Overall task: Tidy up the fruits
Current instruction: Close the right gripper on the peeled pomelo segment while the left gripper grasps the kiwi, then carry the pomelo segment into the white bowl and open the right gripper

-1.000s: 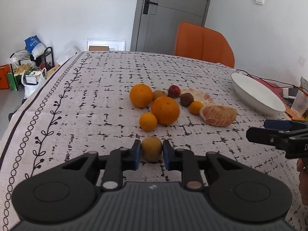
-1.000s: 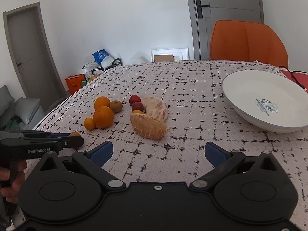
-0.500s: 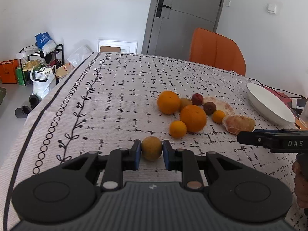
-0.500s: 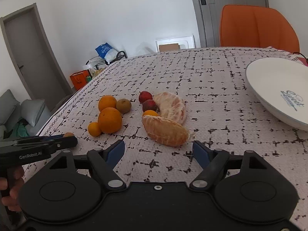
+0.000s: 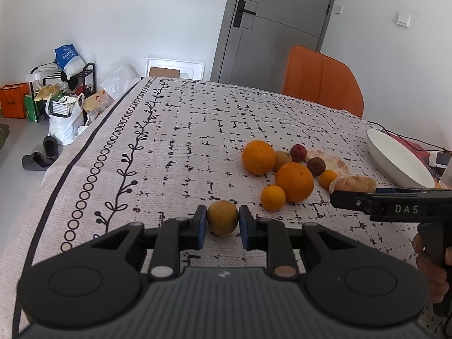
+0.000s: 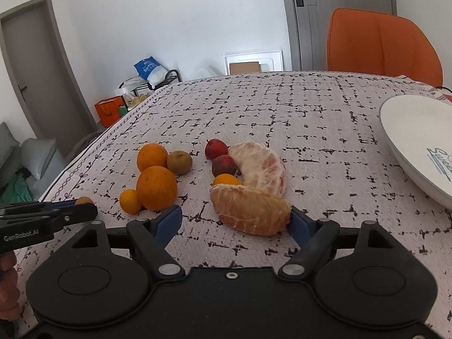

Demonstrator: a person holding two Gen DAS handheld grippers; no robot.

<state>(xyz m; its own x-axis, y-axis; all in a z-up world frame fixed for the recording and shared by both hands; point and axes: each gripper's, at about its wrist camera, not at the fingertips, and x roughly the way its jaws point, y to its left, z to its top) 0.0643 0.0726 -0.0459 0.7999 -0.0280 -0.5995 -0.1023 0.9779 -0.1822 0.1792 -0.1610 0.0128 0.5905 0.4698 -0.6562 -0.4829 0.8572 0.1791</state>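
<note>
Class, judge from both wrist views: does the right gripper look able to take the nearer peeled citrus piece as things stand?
Probably yes. The right gripper is open, and the nearer peeled citrus piece lies between its blue pads, with nothing in front of it.

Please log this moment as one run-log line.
left claw: shut on brown fruit | right claw: open, reopening around peeled citrus piece

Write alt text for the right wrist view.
The right claw stands open around a peeled citrus half on a patterned tablecloth; its jaws have just been closing. Oranges, small fruits and a white bowl lie beyond.
</note>
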